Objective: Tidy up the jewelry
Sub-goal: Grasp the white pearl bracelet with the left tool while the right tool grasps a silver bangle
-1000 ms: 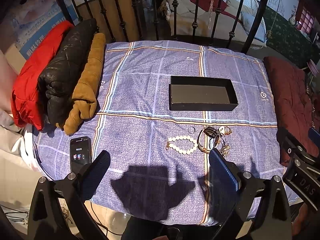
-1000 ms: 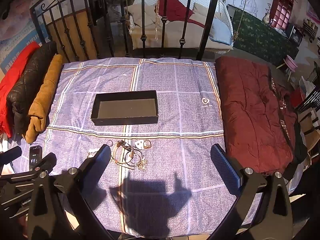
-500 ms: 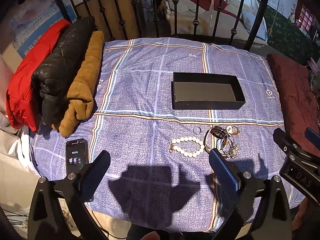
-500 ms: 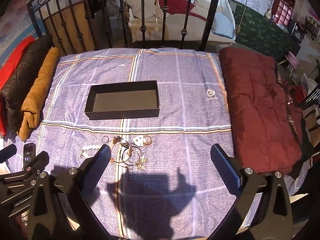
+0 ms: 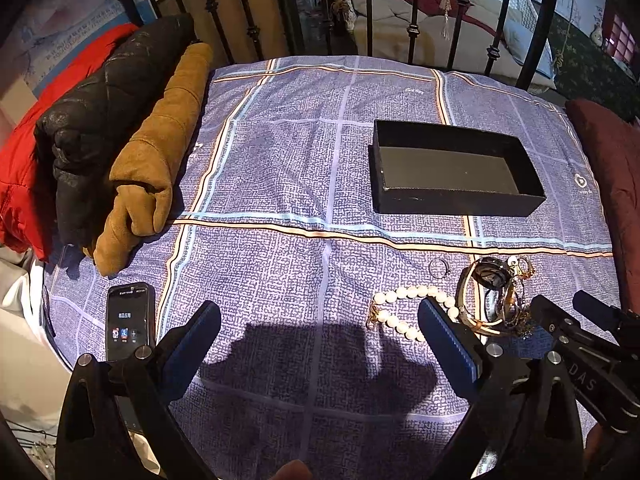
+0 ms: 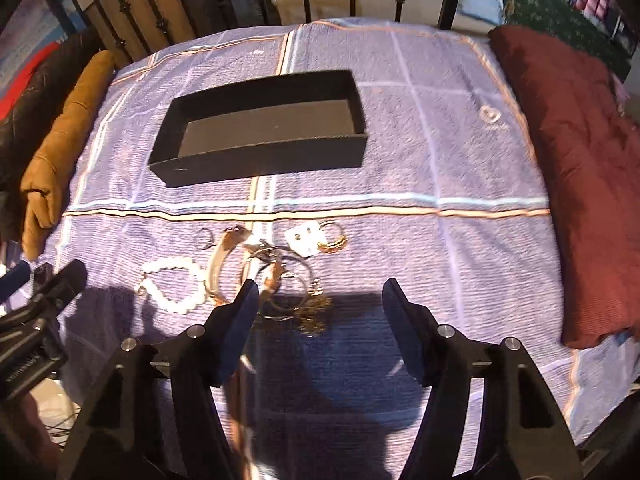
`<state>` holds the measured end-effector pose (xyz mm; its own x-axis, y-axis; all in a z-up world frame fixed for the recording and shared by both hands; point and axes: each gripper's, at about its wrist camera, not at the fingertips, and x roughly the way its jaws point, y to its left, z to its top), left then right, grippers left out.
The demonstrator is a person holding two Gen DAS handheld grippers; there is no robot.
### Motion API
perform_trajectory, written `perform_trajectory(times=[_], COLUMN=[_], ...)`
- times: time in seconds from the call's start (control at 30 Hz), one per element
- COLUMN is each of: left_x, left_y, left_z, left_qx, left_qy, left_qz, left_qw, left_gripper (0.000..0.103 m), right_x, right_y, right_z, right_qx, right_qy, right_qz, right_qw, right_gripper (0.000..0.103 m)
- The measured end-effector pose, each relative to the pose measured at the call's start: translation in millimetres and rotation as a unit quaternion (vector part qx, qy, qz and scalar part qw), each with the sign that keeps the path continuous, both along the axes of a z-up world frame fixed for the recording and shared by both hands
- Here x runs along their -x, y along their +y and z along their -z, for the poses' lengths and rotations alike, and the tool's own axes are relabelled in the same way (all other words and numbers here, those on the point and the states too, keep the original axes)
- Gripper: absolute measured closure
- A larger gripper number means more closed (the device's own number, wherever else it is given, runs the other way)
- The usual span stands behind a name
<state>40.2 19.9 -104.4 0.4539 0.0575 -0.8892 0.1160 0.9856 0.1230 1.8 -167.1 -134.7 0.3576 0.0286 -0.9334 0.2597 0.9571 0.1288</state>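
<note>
A heap of jewelry (image 6: 276, 276) lies on the purple checked bedspread: a white bead bracelet (image 5: 408, 312), bangles (image 5: 492, 300), a small ring (image 5: 438, 268), and a white earring card (image 6: 306, 238). Behind it stands an open black box (image 5: 456, 168) (image 6: 264, 128) with nothing inside. My left gripper (image 5: 320, 336) hangs open above bare cloth, its right finger over the bead bracelet's edge. My right gripper (image 6: 320, 300) hovers just before the tangle of bangles; its jaws are closing, with nothing pressed between them. The right gripper also shows at the left wrist view's right edge.
A black phone (image 5: 130, 320) lies near the bed's front left edge. Folded red, black and tan coats (image 5: 120, 128) are stacked on the left. A dark red quilt (image 6: 576, 168) covers the right side. An iron bed rail (image 5: 412, 12) runs along the far side.
Both grippers have sunk toward the bed, so the jewelry and box look larger. The right gripper's jaws have narrowed.
</note>
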Motion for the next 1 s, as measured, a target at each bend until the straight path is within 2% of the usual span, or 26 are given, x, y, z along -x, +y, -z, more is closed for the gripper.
perform_trajectory(times=[0.17,0.23,0.33,0.47,0.53,0.6,1.0], left_x=[5,6,6,4,3,1,-11], left_y=[3,4,7,10,12,12,-3], left_z=[6,7,9,12,13,13,15], left_qx=[-0.014,-0.015,-0.014,-0.01,-0.008,-0.006,0.023], left_qy=[0.001,0.004,0.006,0.008,0.008,0.009,0.03], left_qz=[0.0,0.0,-0.002,-0.01,-0.012,-0.013,-0.004], left_qw=[0.9999,0.9999,0.9999,0.9999,0.9999,0.9999,0.9993], left_gripper=[0.006,0.006,0.006,0.006,0.006,0.006,0.006], right_x=[-10,-15,-21,-27,-30,-31,-12], right_y=[23,30,35,39,37,30,3], right_z=[0,6,17,26,29,30,-8], right_qx=[-0.016,-0.023,-0.042,-0.021,-0.018,-0.023,-0.05], right_qy=[-0.009,0.002,0.012,0.017,0.018,0.023,-0.013], right_qz=[-0.031,-0.035,-0.036,-0.042,-0.044,-0.039,-0.027], right_qw=[0.999,0.999,0.998,0.999,0.999,0.999,0.998], right_gripper=[0.057,0.068,0.072,0.078,0.09,0.098,0.1])
